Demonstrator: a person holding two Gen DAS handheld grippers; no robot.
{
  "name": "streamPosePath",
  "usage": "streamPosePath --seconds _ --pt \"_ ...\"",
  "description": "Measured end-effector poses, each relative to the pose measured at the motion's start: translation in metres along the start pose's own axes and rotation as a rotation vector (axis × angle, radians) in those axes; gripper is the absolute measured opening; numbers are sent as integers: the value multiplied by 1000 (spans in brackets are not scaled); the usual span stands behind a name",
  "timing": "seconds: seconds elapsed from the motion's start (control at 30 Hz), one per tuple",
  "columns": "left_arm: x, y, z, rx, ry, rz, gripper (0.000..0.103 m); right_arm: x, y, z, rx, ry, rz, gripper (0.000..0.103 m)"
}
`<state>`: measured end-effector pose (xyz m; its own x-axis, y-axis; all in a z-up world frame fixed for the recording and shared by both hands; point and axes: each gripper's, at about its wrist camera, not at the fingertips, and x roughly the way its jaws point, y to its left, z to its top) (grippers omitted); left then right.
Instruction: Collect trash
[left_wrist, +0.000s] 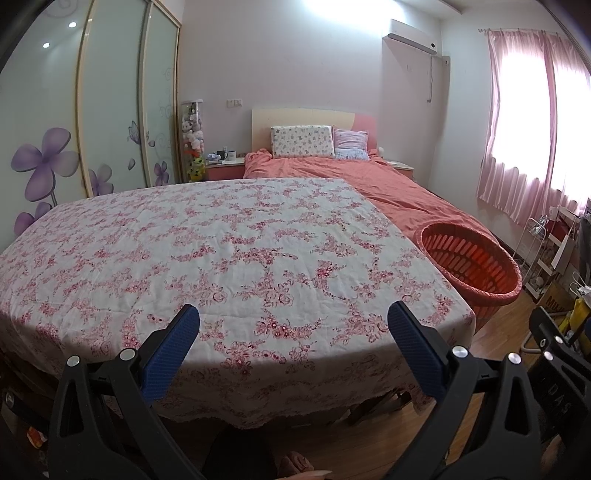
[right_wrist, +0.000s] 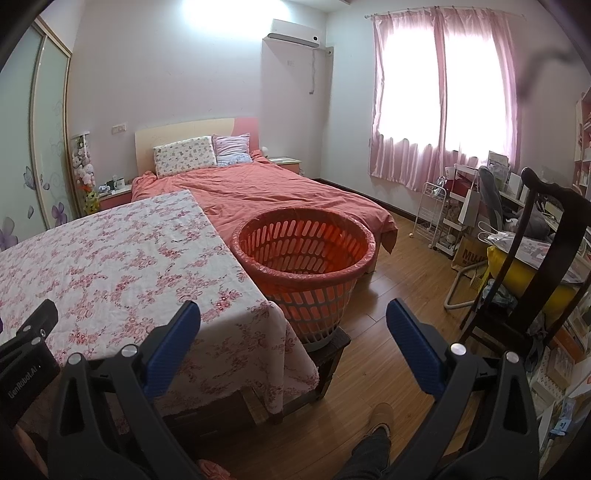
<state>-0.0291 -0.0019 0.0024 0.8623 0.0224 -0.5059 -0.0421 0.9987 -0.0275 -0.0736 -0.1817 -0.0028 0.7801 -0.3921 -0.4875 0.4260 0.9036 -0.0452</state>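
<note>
You hold two tongs-style grippers at the near edge of a table covered with a pink floral cloth (left_wrist: 236, 258). The left gripper (left_wrist: 293, 325) is spread wide with nothing between its blue pads; the right gripper (right_wrist: 293, 323) is likewise released and empty. No trash shows on the cloth in either view, so the thing to collect cannot be located from here.

The orange slatted basket (right_wrist: 306, 254), lined with a thin bag, sits on a low dark stool (right_wrist: 332, 354) just beside the table's right edge, its rim near tabletop height; it appears empty. It is likely where trash belongs.

To do this step well, search first: sweep your view along the tabletop and floor before reaching.

A bed (right_wrist: 280, 192) lies behind the basket. Bare wood floor (right_wrist: 399, 258) opens on your right, ending at a dark chair (right_wrist: 532, 266) and cluttered shelves. The cloth overhangs the table's near corner, so keep the fingers from snagging it.
</note>
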Motion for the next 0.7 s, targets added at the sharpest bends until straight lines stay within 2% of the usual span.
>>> streamPosePath --seconds 0.7 --pt "-1 1 0 6 -1 0 100 -1 0 0 3 1 0 98"
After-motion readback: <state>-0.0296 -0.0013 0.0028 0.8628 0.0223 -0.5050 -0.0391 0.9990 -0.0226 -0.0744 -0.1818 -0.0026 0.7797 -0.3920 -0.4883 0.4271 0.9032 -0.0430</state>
